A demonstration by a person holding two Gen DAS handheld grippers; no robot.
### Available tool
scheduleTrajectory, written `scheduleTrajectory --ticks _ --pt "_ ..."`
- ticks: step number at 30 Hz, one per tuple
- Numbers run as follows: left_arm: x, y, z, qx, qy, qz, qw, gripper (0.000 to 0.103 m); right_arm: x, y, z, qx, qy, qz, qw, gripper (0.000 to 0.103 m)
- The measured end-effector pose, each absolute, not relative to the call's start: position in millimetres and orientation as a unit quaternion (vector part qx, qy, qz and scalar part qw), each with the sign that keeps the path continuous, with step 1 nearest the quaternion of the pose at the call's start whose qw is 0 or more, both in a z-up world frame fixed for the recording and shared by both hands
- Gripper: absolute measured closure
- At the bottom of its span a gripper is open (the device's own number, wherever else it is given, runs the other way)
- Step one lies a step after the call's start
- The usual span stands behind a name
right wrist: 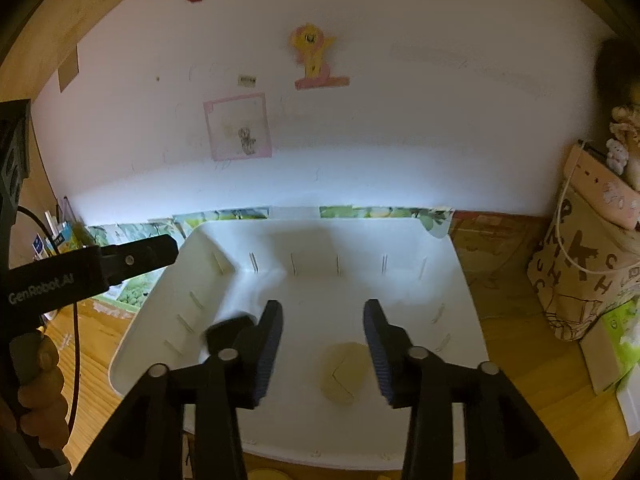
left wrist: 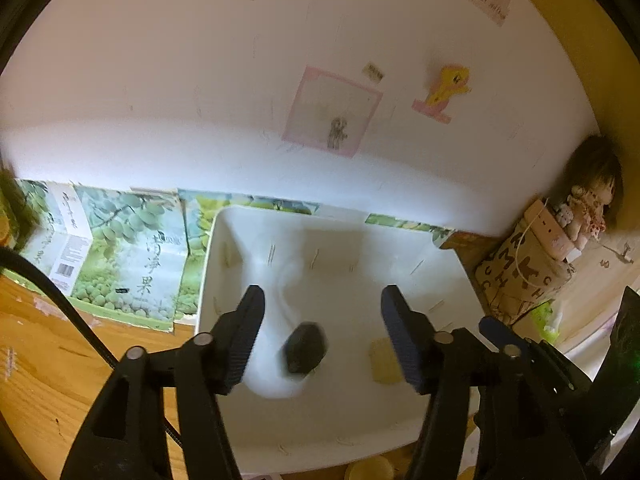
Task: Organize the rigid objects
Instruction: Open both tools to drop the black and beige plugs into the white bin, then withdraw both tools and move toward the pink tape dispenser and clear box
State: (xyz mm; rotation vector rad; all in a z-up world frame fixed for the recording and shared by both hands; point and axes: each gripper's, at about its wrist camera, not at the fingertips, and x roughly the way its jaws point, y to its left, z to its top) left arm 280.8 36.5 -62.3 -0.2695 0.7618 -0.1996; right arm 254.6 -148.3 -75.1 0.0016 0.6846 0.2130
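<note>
Left gripper (left wrist: 322, 336) fingers apart, holding nothing; dark block (left wrist: 305, 347) lies between and just below them in white bin (left wrist: 360, 436). Right gripper (right wrist: 323, 344) parted too, over pale yellow block (right wrist: 343, 372).

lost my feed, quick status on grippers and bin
Left gripper open, right gripper open, both empty. Black block and yellow block lie in white bin. Nothing in the way.

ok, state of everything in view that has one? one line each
left gripper: open, nothing between pads
right gripper: open, empty
black block: loose in the bin
yellow block: loose in the bin
white bin: upright on the desk, no lid
</note>
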Motion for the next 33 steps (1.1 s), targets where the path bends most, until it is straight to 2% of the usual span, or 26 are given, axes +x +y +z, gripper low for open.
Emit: scheduleTrajectory --ticks 7,11,15,25,33 --pt "254 45 -33 -0.132 0.345 -0.086 0.925 0.027 232 -149 -50 0.002 0.304 0.104 0.947 0.039" --pt "233 51 -16 -0.129 0.331 -0.083 0.931 0.026 214 -149 -34 0.005 0.280 0.104 0.954 0.028" --pt "207 57 -1 -0.126 0.317 -0.079 0.937 0.025 192 -149 -17 0.009 0.257 0.102 0.961 0.023" --pt "143 70 23 -0.113 0.286 -0.075 0.949 0.025 128 -148 6 0.014 0.216 0.085 0.973 0.022" --pt "96 78 29 -0.101 0.279 -0.073 0.952 0.025 74 -142 3 -0.013 0.218 0.077 0.973 0.021"
